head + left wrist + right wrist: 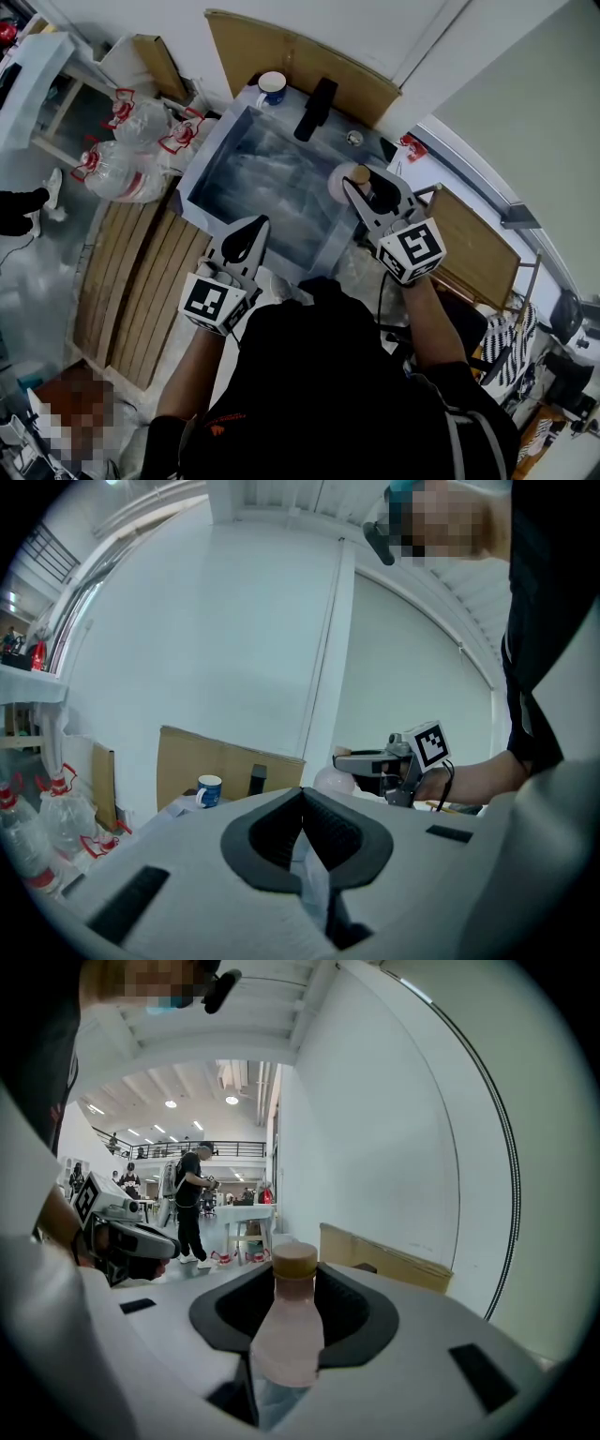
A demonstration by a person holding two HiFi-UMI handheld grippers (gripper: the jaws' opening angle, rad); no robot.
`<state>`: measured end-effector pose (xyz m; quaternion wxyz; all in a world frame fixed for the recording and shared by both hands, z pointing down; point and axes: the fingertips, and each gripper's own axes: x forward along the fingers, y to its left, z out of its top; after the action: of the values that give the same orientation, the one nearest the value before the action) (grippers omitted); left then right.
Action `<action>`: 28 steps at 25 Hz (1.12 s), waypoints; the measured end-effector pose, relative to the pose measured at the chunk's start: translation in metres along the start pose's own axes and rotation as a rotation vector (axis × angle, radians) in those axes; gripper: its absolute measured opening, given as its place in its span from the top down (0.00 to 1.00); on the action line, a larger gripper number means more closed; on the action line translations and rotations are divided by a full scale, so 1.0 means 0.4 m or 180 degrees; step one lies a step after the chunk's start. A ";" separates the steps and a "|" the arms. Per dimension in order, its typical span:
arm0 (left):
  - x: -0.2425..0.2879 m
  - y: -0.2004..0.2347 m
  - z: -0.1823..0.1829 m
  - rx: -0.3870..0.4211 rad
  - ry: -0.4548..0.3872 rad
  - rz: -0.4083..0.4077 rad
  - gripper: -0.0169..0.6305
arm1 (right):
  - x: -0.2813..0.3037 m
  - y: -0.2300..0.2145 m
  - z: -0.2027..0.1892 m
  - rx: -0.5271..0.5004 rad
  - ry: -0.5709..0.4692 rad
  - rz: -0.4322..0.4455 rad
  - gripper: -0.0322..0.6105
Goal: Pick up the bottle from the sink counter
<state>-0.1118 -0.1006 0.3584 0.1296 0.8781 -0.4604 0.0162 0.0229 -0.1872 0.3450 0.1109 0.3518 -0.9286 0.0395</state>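
One bottle (286, 1335) clamped in right hand-held gripper (297, 1277); left hand-held gripper (302, 795) closed, empty; mug (272, 87) behind sink (221, 141).

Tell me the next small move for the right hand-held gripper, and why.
Probably a short, straight lift. The bottle stands upright between the jaws of the right hand-held gripper, whose pads seem to press its sides, so it looks gripped. The left hand-held gripper is shut and empty.
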 end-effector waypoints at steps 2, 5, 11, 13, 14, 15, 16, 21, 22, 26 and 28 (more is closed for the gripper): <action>0.005 -0.003 0.001 -0.0025 0.0009 0.0010 0.95 | -0.001 -0.001 -0.001 0.0000 0.0004 0.0013 0.73; 0.011 -0.008 -0.002 -0.0042 0.0038 0.0020 0.95 | -0.001 -0.006 -0.003 0.0008 0.0007 0.0030 0.73; 0.018 -0.015 -0.001 -0.0114 0.0089 0.0063 0.95 | 0.001 -0.012 0.004 0.0019 -0.0007 0.0065 0.73; 0.023 -0.019 0.002 -0.0126 0.0095 0.0076 0.95 | 0.002 -0.014 0.006 0.0019 -0.0013 0.0075 0.73; 0.025 -0.021 0.002 -0.0124 0.0095 0.0077 0.95 | 0.003 -0.015 0.007 0.0020 -0.0017 0.0081 0.73; 0.027 -0.021 0.002 -0.0118 0.0093 0.0075 0.95 | 0.004 -0.016 0.007 0.0022 -0.0022 0.0088 0.73; 0.030 -0.021 0.000 -0.0107 0.0089 0.0069 0.95 | 0.005 -0.017 0.008 0.0024 -0.0025 0.0093 0.73; 0.040 -0.024 -0.002 -0.0082 0.0084 0.0062 0.95 | 0.006 -0.026 0.005 0.0022 -0.0019 0.0112 0.73; 0.042 -0.025 0.001 -0.0104 0.0094 0.0073 0.95 | 0.005 -0.028 0.005 0.0024 -0.0018 0.0113 0.73; 0.048 -0.029 0.003 -0.0105 0.0106 0.0080 0.95 | 0.003 -0.038 -0.001 0.0027 0.0002 0.0110 0.73; 0.052 -0.030 0.001 -0.0101 0.0113 0.0083 0.95 | 0.001 -0.043 -0.005 0.0025 0.0014 0.0109 0.73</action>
<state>-0.0900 -0.1108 0.3586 0.1514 0.8694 -0.4696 0.0261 0.0343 -0.1998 0.3470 0.1109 0.3362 -0.9341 0.0459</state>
